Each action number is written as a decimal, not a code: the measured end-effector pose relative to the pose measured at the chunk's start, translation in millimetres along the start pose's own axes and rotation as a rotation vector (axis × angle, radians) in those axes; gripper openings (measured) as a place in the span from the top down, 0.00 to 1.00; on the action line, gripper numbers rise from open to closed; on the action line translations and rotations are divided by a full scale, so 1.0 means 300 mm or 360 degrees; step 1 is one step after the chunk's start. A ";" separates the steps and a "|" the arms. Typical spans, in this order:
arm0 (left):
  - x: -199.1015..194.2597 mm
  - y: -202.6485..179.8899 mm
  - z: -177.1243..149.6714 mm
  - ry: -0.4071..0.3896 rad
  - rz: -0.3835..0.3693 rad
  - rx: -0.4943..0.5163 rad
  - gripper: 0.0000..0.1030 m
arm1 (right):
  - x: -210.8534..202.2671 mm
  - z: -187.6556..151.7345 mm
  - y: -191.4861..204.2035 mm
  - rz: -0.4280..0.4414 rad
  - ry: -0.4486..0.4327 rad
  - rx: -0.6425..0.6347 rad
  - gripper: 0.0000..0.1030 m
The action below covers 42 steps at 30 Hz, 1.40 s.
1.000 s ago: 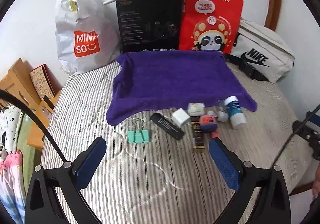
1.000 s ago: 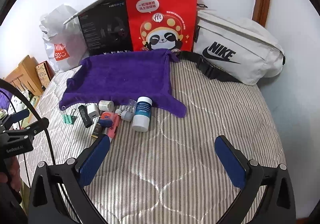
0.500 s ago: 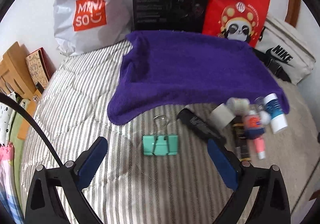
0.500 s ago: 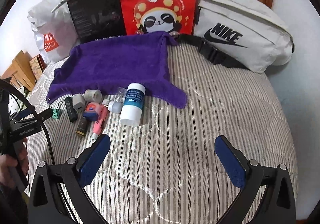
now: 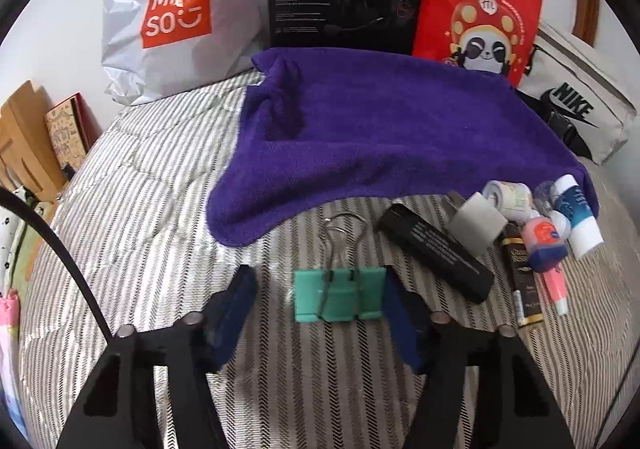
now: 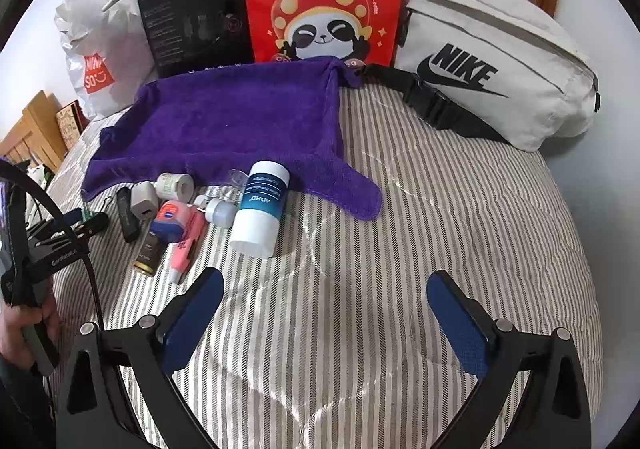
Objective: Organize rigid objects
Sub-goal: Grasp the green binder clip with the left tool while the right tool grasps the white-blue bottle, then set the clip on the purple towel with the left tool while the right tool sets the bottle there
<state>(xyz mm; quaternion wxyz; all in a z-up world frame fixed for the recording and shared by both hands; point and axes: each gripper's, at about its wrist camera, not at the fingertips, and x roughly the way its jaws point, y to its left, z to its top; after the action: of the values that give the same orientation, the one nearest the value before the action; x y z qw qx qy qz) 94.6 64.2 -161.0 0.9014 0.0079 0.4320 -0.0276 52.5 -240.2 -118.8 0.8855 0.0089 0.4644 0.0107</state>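
**Entry: green binder clip — left jaws closing around it**

Green binder clip (image 5: 339, 295) lies on the striped mattress (image 5: 160, 177), wire handles toward the purple towel (image 5: 392, 129). My left gripper (image 5: 318, 307) has dropped onto it since a second ago; the jaws, then wide, are now closing, clip between them. The right-side pad (image 5: 394, 301) sits at the clip's edge, the left-side one still apart — no firm grip yet, I judge.

Just beside: black stick-shaped device (image 5: 436, 255), white charger cube (image 5: 478, 223), tape measure (image 5: 546, 243), pink pen (image 5: 554, 283), white-and-blue bottle (image 6: 260, 215).

My right gripper (image 6: 324, 313) hangs lower than before, jaws wide, nothing between them.

Towel bare: sorting looks barely begun.
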 end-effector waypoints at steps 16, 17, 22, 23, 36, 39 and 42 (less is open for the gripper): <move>-0.009 -0.013 -0.008 0.0012 -0.0009 0.0037 0.61 | 0.207 0.124 0.102 0.0158 0.0098 0.0037 0.28; -0.010 -0.008 -0.009 0.0020 -0.0008 0.0038 0.61 | 0.216 0.126 0.107 0.0162 0.0105 0.0038 0.29; -0.009 -0.004 -0.011 0.0033 -0.0001 0.0043 0.61 | 0.267 0.128 0.119 0.0134 0.0159 -0.0022 0.37; -0.009 -0.005 -0.010 0.0033 -0.0001 0.0043 0.61 | 0.267 0.126 0.116 0.0137 0.0161 -0.0030 0.37; -0.010 -0.006 -0.010 0.0031 -0.0002 0.0042 0.61 | 0.301 0.123 0.182 0.0100 0.0145 -0.0221 0.62; -0.010 -0.006 -0.010 0.0031 -0.0002 0.0042 0.61 | 0.293 0.112 0.196 0.0048 0.0149 -0.0291 0.62; -0.010 -0.008 -0.010 0.0031 -0.0002 0.0042 0.61 | 0.304 0.114 0.190 0.0055 0.0142 -0.0273 0.62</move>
<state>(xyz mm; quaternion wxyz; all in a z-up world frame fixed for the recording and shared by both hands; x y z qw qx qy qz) 90.3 62.1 -160.4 0.8970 0.0198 0.4403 -0.0337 132.0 -180.9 -172.8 0.8611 -0.0594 0.5006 0.0663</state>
